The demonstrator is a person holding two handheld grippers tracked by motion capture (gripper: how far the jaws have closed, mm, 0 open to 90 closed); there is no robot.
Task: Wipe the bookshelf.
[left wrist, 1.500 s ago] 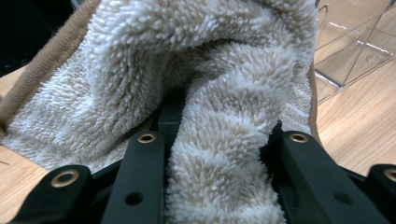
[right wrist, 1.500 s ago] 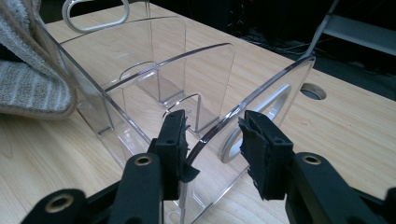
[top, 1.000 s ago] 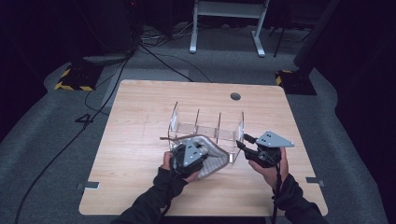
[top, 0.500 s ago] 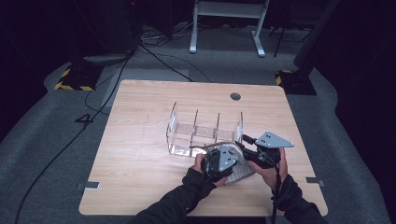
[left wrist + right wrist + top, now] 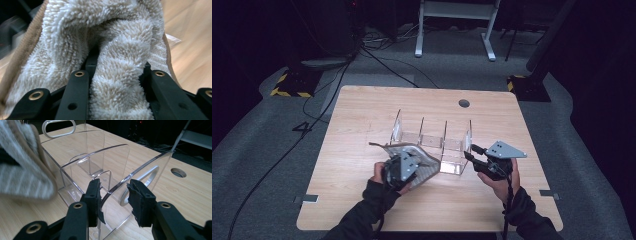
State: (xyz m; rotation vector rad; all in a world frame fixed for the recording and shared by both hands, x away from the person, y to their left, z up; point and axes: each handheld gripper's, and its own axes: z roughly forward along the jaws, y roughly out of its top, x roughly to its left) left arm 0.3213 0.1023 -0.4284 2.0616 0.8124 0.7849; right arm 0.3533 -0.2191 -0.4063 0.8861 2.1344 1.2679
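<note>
Jaws of the left gripper [image 5: 117,75] clench a fold of fluffy beige cloth [image 5: 120,50], held against the near left corner of the clear acrylic organizer [image 5: 432,142] standing mid-table [image 5: 362,115]. At the organizer's right end, the right gripper [image 5: 113,200] straddles the curved end wall, its left pad against the wall and its right pad standing off, so no firm clamp shows. Both hands work from the organizer's near side.

Black sleeves, brass-riveted black grippers [image 5: 474,152]
</note>
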